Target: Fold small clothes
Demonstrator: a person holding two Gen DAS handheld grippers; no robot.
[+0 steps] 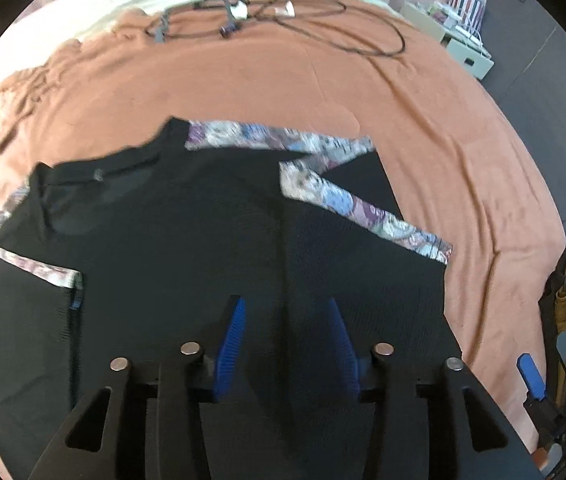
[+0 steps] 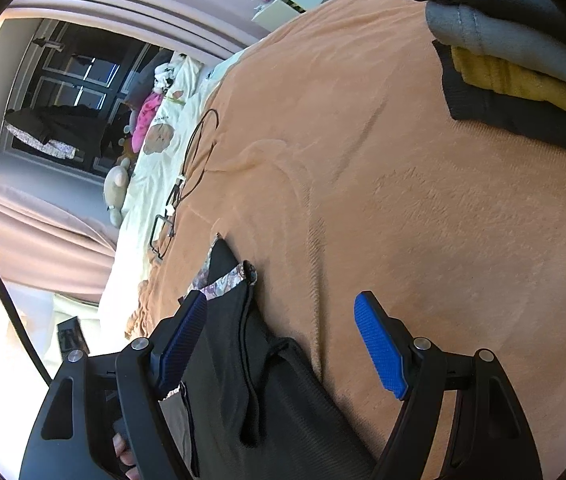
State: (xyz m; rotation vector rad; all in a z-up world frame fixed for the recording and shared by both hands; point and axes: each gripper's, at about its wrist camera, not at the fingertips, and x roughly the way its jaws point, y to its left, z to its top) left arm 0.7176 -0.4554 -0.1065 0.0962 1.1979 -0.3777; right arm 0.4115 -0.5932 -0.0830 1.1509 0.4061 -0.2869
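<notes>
Black shirt (image 1: 203, 240) with floral trim lay on orange blanket (image 1: 283, 88): soft, light, limp; grip hem corners. Left gripper (image 1: 283, 320), right gripper (image 2: 283, 320): jaws wide apart, empty.

No lettering, label, brand or number is legible in either view.

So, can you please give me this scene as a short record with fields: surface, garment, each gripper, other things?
surface: orange blanket on a bed
garment: black top with floral trim, lying on the blanket, sleeve folded in
left gripper: open, above the top
right gripper: open, at the top's edge
other: black cable at the far end; folded pile on the blanket
</notes>
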